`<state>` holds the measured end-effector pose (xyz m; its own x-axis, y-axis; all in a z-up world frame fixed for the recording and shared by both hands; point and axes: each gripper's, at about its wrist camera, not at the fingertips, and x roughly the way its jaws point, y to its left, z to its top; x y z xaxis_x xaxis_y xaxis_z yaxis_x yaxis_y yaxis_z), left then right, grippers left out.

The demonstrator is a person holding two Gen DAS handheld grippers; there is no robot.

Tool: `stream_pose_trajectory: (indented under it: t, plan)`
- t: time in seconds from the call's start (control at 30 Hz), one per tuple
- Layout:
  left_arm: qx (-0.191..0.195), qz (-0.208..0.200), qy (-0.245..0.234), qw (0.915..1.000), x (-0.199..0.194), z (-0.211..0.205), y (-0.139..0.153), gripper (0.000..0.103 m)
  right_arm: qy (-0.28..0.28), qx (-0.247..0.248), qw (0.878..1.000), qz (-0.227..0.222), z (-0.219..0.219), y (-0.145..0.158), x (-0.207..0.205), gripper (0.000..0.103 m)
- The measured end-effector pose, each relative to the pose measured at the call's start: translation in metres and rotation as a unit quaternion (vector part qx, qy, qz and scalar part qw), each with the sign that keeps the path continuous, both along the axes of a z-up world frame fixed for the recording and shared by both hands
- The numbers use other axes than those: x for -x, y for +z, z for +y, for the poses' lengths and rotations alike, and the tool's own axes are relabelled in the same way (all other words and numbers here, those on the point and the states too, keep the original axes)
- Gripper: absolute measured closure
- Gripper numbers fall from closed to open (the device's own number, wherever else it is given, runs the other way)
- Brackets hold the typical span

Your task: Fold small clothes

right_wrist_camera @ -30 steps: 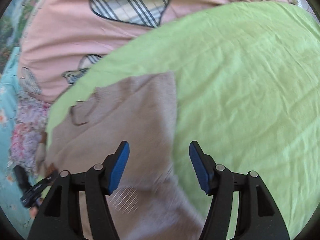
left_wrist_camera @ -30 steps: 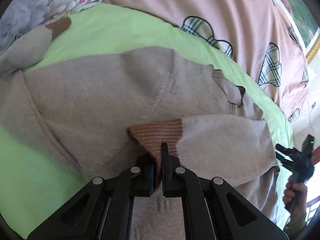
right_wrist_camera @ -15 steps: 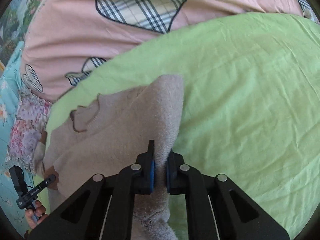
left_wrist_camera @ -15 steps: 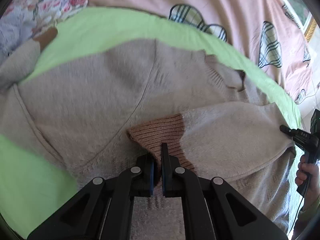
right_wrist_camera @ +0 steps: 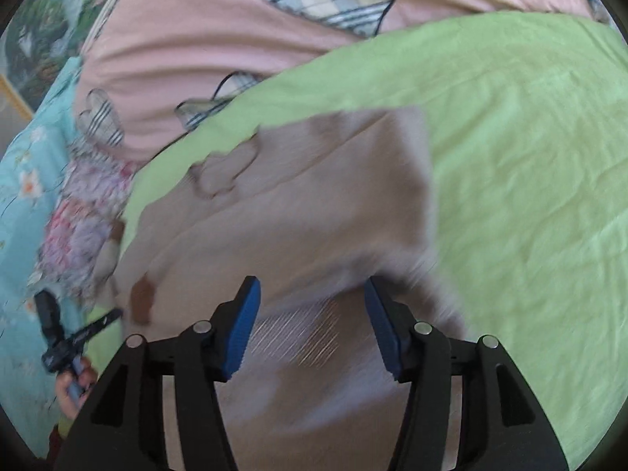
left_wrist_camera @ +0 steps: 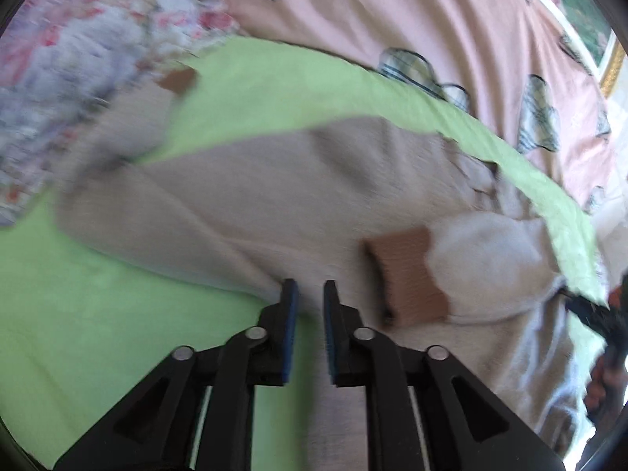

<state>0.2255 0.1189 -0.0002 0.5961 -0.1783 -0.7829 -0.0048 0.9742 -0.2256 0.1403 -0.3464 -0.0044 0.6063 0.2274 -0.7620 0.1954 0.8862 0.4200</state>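
Both tongs had just let go: left tongs were opening, nothing pinched; right tongs spreading over the sweater. The brown cuff lay folded across it, right of the left tongs. First sleeve fold likely done.

I see a small beige knit sweater lying flat on the green sheet, its neckline toward the pink bedding. One sleeve lies folded across the body, its brown ribbed cuff resting on top; the other brown cuff stretches outward.
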Motion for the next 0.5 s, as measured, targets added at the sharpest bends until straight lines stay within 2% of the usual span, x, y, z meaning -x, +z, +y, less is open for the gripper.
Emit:
stream_pose_trajectory:
  t: [0.07, 0.1, 0.13, 0.2, 0.33, 0.4, 0.43, 0.47, 0.5]
  plan:
    - [-0.021, -0.007, 0.022, 0.9995, -0.007, 0.018, 0.008, 0.062, 0.02, -0.012, 1.0, 0.013, 0.021, -0.01, 0.009, 0.046]
    - [-0.032, -0.007, 0.033, 0.9989, -0.013, 0.023, 0.011, 0.044, 0.027, -0.017, 0.999, 0.018, 0.03, -0.014, 0.011, 0.046]
    - [-0.047, -0.013, 0.048, 0.9977, -0.021, 0.031, 0.016, 0.032, 0.037, -0.025, 0.999, 0.025, 0.042, -0.02, 0.015, 0.046]
    - [-0.076, -0.016, 0.068, 0.9946, -0.04, 0.042, 0.021, 0.02, 0.048, -0.037, 0.998, 0.034, 0.059, -0.026, 0.021, 0.046]
    - [-0.13, -0.014, 0.08, 0.9882, -0.091, 0.051, 0.021, 0.02, 0.064, -0.054, 0.995, 0.046, 0.079, -0.037, 0.028, 0.046]
    - [-0.167, -0.003, 0.08, 0.9828, -0.12, 0.053, 0.011, 0.02, 0.072, -0.058, 0.994, 0.053, 0.087, -0.041, 0.03, 0.046]
    - [-0.176, 0.004, 0.084, 0.9809, -0.132, 0.057, 0.004, 0.023, 0.076, -0.06, 0.994, 0.055, 0.092, -0.041, 0.03, 0.046]
    - [-0.182, 0.019, 0.096, 0.9785, -0.147, 0.066, -0.006, 0.03, 0.079, -0.061, 0.993, 0.056, 0.096, -0.04, 0.031, 0.046]
    - [-0.181, 0.033, 0.106, 0.9772, -0.158, 0.072, -0.015, 0.054, 0.083, -0.063, 0.993, 0.056, 0.099, -0.039, 0.031, 0.046]
